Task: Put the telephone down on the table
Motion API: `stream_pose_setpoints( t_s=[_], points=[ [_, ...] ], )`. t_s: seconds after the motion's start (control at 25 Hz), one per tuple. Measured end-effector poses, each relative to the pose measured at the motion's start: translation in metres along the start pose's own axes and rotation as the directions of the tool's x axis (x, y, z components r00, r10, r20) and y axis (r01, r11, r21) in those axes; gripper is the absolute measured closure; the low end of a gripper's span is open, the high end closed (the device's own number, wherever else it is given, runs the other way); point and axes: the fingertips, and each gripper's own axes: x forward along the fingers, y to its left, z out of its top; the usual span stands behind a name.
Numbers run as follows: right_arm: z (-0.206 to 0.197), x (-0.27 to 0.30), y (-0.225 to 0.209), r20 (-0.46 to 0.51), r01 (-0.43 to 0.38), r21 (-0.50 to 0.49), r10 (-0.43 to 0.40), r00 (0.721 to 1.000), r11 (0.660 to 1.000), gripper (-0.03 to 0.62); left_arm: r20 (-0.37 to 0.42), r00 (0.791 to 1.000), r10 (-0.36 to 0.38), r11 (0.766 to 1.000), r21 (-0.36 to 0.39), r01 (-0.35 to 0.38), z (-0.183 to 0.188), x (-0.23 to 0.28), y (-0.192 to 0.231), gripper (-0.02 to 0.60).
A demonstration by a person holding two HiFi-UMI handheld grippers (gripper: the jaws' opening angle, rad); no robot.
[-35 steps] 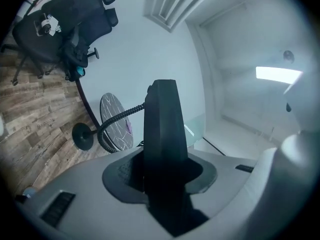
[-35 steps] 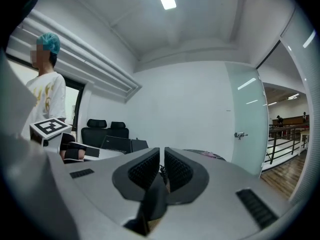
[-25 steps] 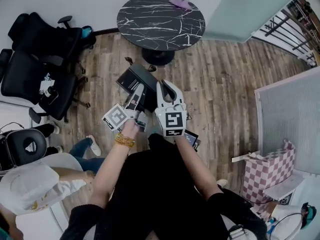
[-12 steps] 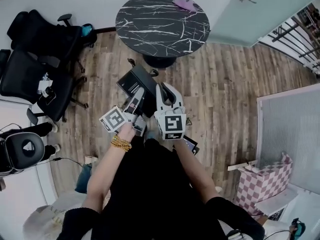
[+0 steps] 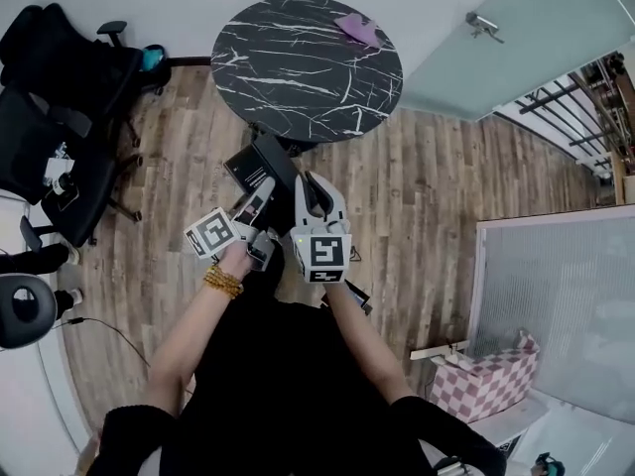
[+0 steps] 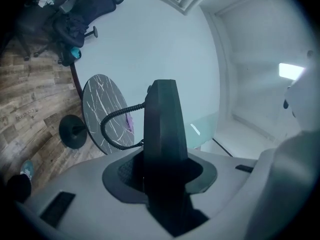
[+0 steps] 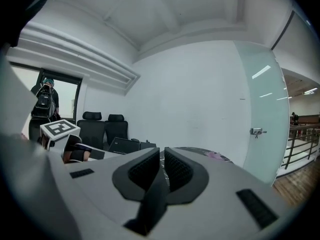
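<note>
L claw (image 5: 260, 194) pinches the black telephone (image 5: 258, 164): in the left gripper view the phone stands edge-on as a dark slab btw both pads, filling the gap, w/ its coiled cord (image 6: 112, 120) looping off to the left. Phone is not on the worktop (image 5: 298, 87); it hangs in the air over the wood floor (image 5: 427, 196), just short of the near rim of that round black marble top w/ white veins. R claw (image 7: 161, 164) is pressed nearly together, only a slim slit btw the ribbed pads, nothing in it; in the head view it sits just beside the L one, on the phone's right, whether touching the phone can't be told. Each claw's marker cube faces up toward the head cam. Gold bracelet (image 5: 222, 282) on the left wrist. Small purple item (image 5: 358, 30) lies on the worktop's far side, well apart from the phone. Black office chairs (image 5: 60, 117) stand at the left, frosted glass door (image 5: 516, 58) w/ a metal handle behind the worktop at the right, pink checked bag (image 5: 488, 385) lower right. Right gripper view also shows a person w/ backpack (image 7: 45, 100) in a doorway, far left.
</note>
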Motion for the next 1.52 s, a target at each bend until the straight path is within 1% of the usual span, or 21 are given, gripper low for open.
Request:
stream_pose_setpoints(
  t_s=[0.08,0.16,0.2,0.32,0.48,0.72,0.8,0.96,1.0,1.12,1.24,1.36,1.52],
  points=[
    [0.002,0.013,-0.013,-0.011,0.006,0.0,-0.006,1.0,1.0,0.548,-0.011,1.0,0.0,1.0,-0.011,0.0,0.003,0.017,0.004,0.423],
    [0.003,0.027,-0.02,-0.02,0.011,0.023,-0.011,1.0,1.0,0.548,-0.016,1.0,0.017,1.0,-0.009,-0.017,0.01,0.028,0.01,0.423],
    [0.004,0.033,-0.027,-0.023,0.015,0.025,-0.015,1.0,1.0,0.548,-0.011,1.0,0.008,1.0,-0.015,-0.008,0.013,0.039,0.009,0.423],
    [0.01,0.052,-0.048,-0.032,0.01,-0.01,-0.01,0.999,1.0,0.548,-0.004,1.0,-0.024,0.999,-0.043,0.023,0.016,0.076,0.008,0.423],
    [0.01,0.077,-0.063,-0.052,-0.012,-0.038,0.01,0.999,0.999,0.548,-0.016,1.0,-0.022,0.999,-0.048,0.021,0.024,0.105,0.016,0.423],
    [0.008,0.112,-0.099,-0.081,-0.009,-0.066,0.004,0.997,0.998,0.548,-0.008,1.0,-0.019,0.997,-0.074,0.018,0.042,0.151,0.035,0.423],
    [0.008,0.123,-0.105,-0.087,-0.01,-0.066,0.004,0.996,0.998,0.548,-0.011,1.0,-0.027,0.998,-0.065,0.026,0.049,0.162,0.039,0.423],
    [0.004,0.145,-0.116,-0.098,-0.028,-0.074,0.021,0.995,0.997,0.548,-0.037,0.999,-0.026,1.0,-0.006,0.026,0.057,0.188,0.051,0.423],
    [0.003,0.15,-0.12,-0.104,-0.03,-0.077,0.022,0.994,0.997,0.548,-0.038,0.999,-0.024,1.0,-0.007,0.024,0.059,0.194,0.054,0.423],
    [-0.006,0.155,-0.126,-0.139,-0.034,-0.075,0.023,0.99,0.997,0.548,-0.027,1.0,-0.005,0.999,-0.044,0.004,0.057,0.196,0.062,0.423],
    [-0.015,0.176,-0.134,-0.167,-0.034,-0.065,0.023,0.986,0.997,0.548,-0.019,1.0,0.012,0.999,-0.038,-0.012,0.07,0.204,0.073,0.423],
    [-0.028,0.192,-0.14,-0.202,-0.062,-0.07,0.047,0.978,0.996,0.548,-0.041,0.999,0.012,0.999,-0.039,-0.014,0.072,0.214,0.083,0.423],
    [-0.035,0.219,-0.158,-0.216,-0.083,-0.059,0.068,0.974,0.995,0.548,-0.058,0.998,0.001,1.0,-0.008,-0.001,0.084,0.237,0.099,0.423]
  ],
)
